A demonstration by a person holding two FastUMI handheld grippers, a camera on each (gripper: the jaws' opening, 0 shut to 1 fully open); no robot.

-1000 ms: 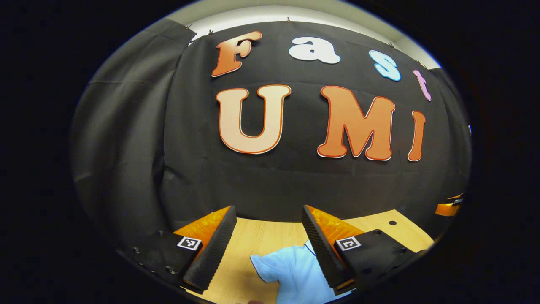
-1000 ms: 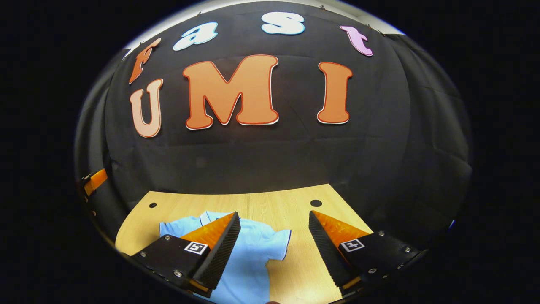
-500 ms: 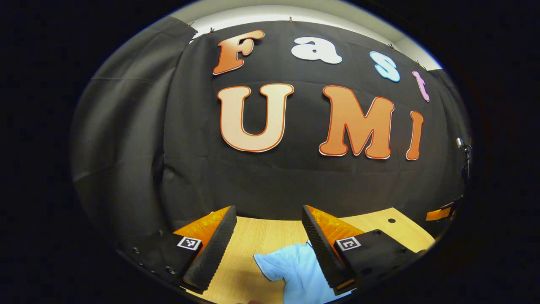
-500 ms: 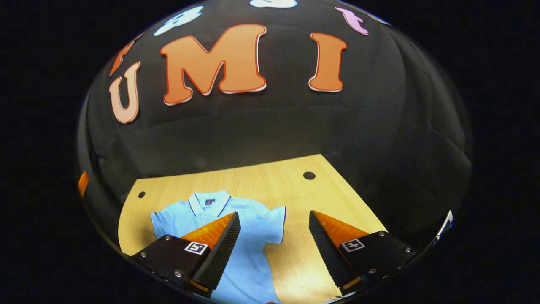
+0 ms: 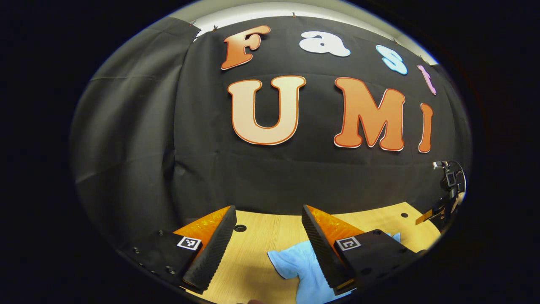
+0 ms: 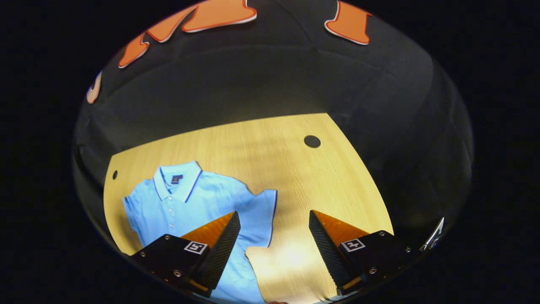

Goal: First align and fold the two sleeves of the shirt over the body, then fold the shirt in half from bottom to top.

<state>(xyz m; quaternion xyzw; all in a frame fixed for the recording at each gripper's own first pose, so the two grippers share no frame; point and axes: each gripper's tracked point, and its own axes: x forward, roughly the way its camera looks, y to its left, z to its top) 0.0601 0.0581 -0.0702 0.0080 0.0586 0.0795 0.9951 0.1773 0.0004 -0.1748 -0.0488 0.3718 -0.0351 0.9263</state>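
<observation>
Shirt, a light-blue collared polo (image 6: 190, 202), lies flat on my pale wooden table (image 6: 295, 169); my right gripper (image 6: 274, 238) gapes wide, sleeve (image 6: 259, 215) at ten o'clock; left gripper (image 5: 268, 234) equally wide.

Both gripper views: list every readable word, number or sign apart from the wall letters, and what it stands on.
Dark neck tag on the light blue polo shirt: too small to read.
Square black-and-white markers on the right tongs and left tongs: coded patterns, no words.
No readable text otherwise.
</observation>
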